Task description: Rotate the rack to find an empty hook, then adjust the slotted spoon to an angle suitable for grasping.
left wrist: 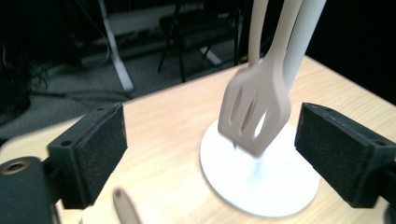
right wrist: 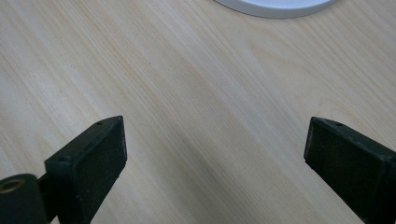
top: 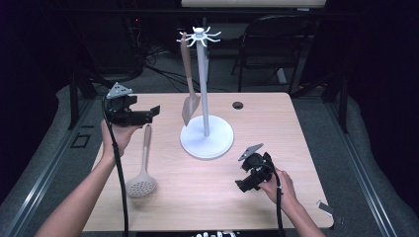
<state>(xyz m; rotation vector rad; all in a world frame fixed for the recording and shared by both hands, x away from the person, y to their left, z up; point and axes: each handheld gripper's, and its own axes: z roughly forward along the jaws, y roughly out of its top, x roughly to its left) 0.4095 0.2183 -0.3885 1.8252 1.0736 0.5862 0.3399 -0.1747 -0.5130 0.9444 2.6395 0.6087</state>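
A: While the left claw (top: 154, 113) hangs at centre left of the high view, log item one, the spoon (top: 142, 173). Where is it?

B: Flat on the table (top: 276, 128), lower left of that frame. Its handle end lies just below the left claw; the perforated bowl sits farther down the frame. Long axis runs nearly straight up and down the picture. In the left claw's own view, the handle tip (left wrist: 125, 209) shows at the bottom edge, between the jaws.

A: Claw states?

B: Left: spread wide, nothing between the pads. Right claw (top: 243, 185): spread wide too, over bare table at lower right.

A: Nearer hand?

B: Left, plainly. The right is well apart, beyond the stand (top: 206, 133).

A: Item two?

B: Turner (top: 188, 94), slotted, hanging from a hook on the stand, head just above the round base. Ahead of the left claw.

A: Likely move?

B: My guess: the left claw drops onto the spoon's handle.

A: Brands, labels, writing?

B: None legible on anything.
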